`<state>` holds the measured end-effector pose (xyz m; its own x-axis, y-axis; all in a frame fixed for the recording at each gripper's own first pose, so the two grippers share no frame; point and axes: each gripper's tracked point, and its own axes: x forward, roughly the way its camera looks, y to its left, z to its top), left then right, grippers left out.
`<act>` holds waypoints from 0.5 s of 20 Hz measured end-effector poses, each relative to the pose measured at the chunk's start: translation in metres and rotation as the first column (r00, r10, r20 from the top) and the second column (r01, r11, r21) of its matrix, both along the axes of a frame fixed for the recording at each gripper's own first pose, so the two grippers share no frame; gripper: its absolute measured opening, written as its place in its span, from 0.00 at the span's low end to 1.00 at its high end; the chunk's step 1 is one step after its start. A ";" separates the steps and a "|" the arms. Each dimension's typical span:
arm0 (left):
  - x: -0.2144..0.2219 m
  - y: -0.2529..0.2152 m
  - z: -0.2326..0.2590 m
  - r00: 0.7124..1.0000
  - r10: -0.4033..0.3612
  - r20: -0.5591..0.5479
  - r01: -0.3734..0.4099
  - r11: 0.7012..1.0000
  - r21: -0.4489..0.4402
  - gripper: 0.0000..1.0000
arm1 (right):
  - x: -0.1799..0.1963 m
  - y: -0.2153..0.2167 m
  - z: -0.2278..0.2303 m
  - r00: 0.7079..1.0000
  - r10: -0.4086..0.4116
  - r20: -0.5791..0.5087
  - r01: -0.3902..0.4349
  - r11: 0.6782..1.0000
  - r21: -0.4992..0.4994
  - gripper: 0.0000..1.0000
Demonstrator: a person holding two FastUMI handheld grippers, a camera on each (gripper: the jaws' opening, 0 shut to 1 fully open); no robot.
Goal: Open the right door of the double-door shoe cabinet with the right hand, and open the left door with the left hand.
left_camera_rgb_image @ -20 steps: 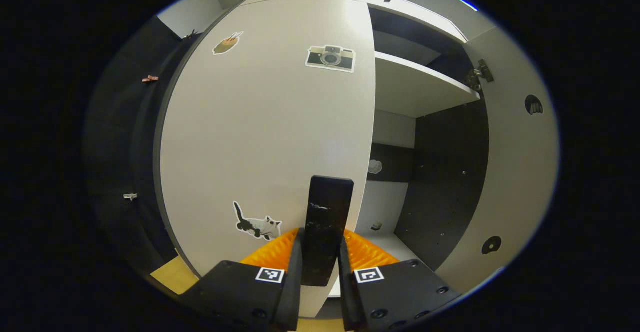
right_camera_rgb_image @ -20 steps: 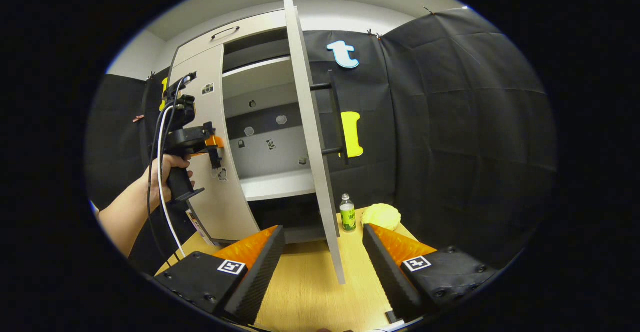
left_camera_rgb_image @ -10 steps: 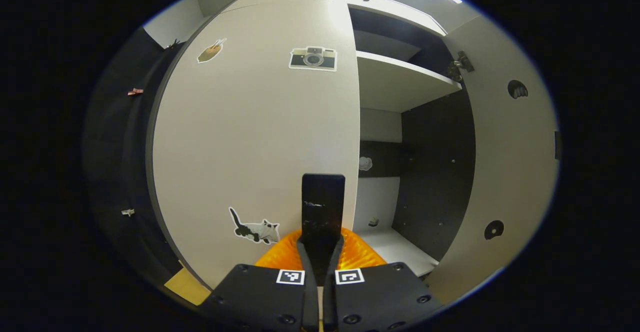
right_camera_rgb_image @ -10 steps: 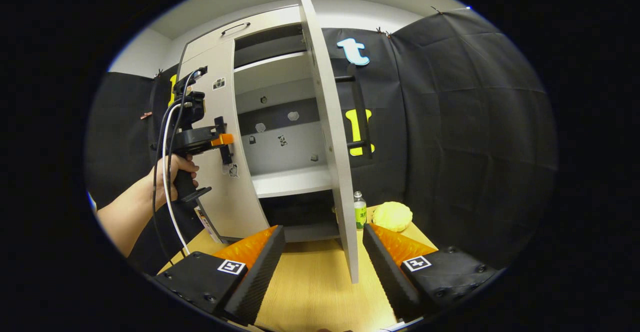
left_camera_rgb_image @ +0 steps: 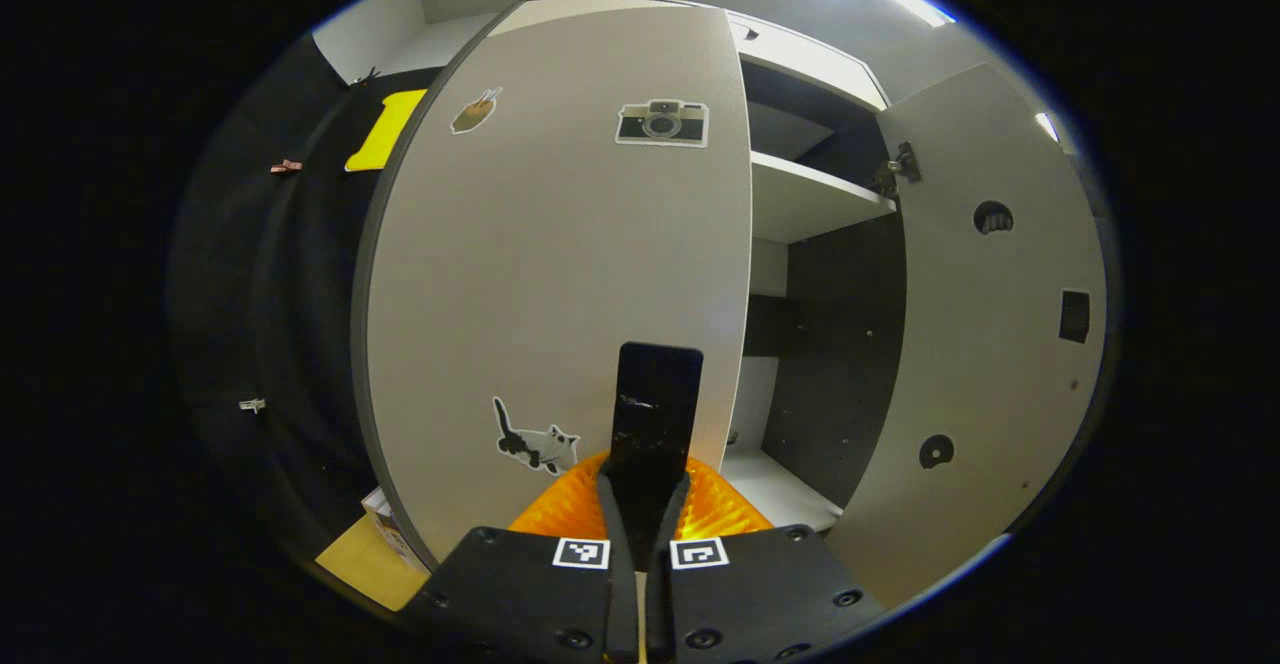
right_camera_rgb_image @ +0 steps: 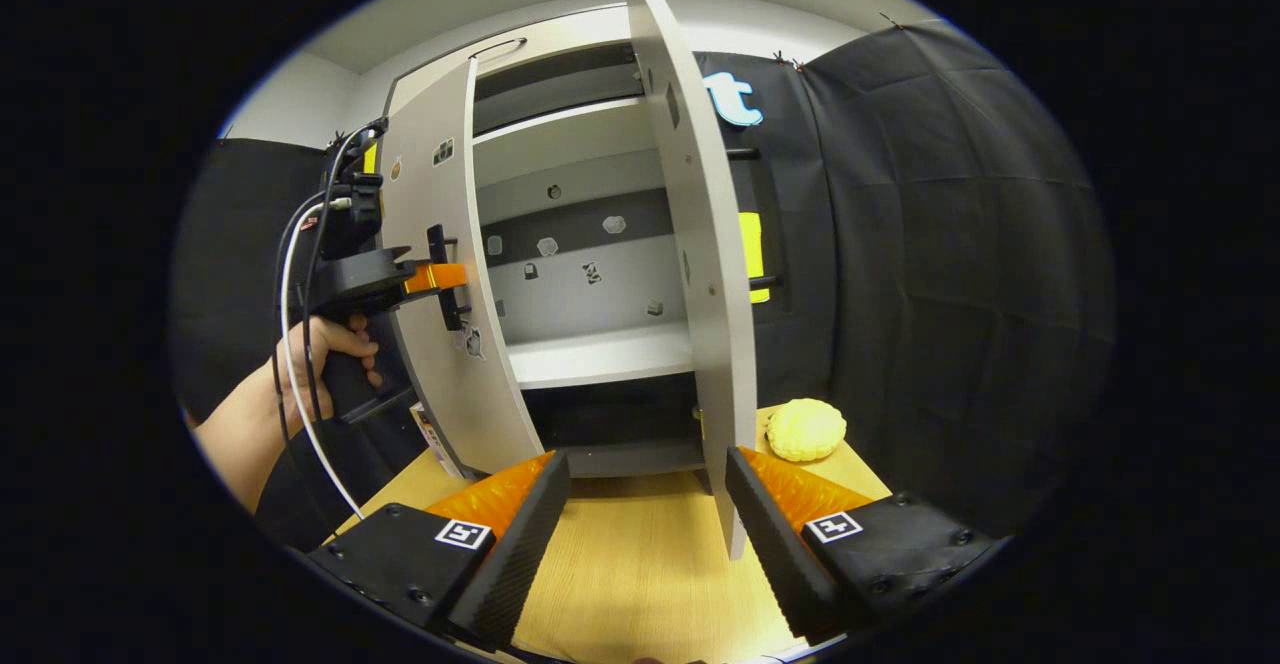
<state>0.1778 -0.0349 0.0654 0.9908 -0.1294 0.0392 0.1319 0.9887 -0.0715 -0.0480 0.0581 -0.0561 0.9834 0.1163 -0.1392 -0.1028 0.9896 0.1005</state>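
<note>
The left door (left_camera_rgb_image: 560, 264) of the pale shoe cabinet carries camera and cat stickers and stands slightly ajar. My left gripper (left_camera_rgb_image: 645, 479) is shut on its black vertical handle (left_camera_rgb_image: 655, 404). In the right gripper view, the left gripper (right_camera_rgb_image: 440, 279) sits on that left door (right_camera_rgb_image: 440, 344), held by a hand (right_camera_rgb_image: 320, 349). The right door (right_camera_rgb_image: 700, 244) is swung wide open, edge-on to me. My right gripper (right_camera_rgb_image: 648, 514) is open and holds nothing. The door's lower corner is close to its right finger; I cannot tell whether they touch.
Inside the cabinet are a white shelf (right_camera_rgb_image: 600, 354) and a dark back panel with small stickers. The cabinet stands on a wooden table (right_camera_rgb_image: 620, 574). A yellow lumpy object (right_camera_rgb_image: 805, 429) lies on the table right of the open door. Black cloth walls surround the booth.
My left gripper closed on the left door's handle, and that door has begun to swing outward. The right door swung further open and now hides the small bottle.
</note>
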 end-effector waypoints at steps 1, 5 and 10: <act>-0.001 0.003 -0.001 1.000 -0.006 0.000 0.006 1.000 -0.001 0.08 | 0.001 0.006 0.001 1.000 0.007 0.000 -0.007 1.000 -0.007 0.98; -0.010 0.013 0.002 0.999 -0.036 0.019 0.036 0.999 -0.009 0.08 | 0.006 0.019 0.002 0.999 0.036 0.005 -0.035 0.999 -0.027 0.98; -0.023 0.030 0.002 0.999 -0.041 0.008 0.041 0.999 -0.013 0.08 | 0.005 0.061 0.006 0.999 0.043 0.018 -0.042 0.998 -0.051 0.98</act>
